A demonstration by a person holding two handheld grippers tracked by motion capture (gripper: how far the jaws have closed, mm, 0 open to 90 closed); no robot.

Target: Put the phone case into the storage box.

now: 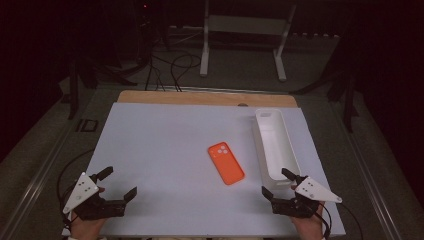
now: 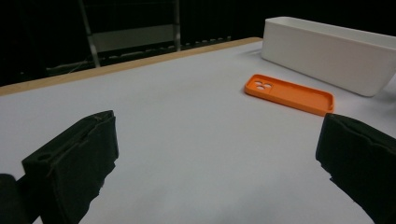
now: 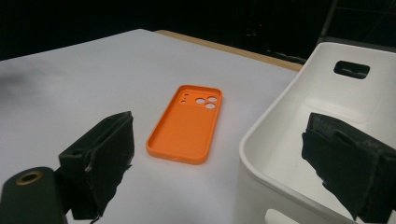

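An orange phone case (image 1: pixel 226 162) lies flat, hollow side up, on the white surface (image 1: pixel 160 150), right of the middle, its camera holes toward the far edge. Just beside it, toward the right edge, stands a long white bin (image 1: pixel 274 145), apparently empty, though its floor is hard to read. The right tool (image 1: pixel 279 186) rests at the near right corner, held low in the person's hand, jaws spread, one jaw close by the bin's near end. The left tool (image 1: pixel 119 184) sits at the near left corner, jaws spread, well apart from the case.
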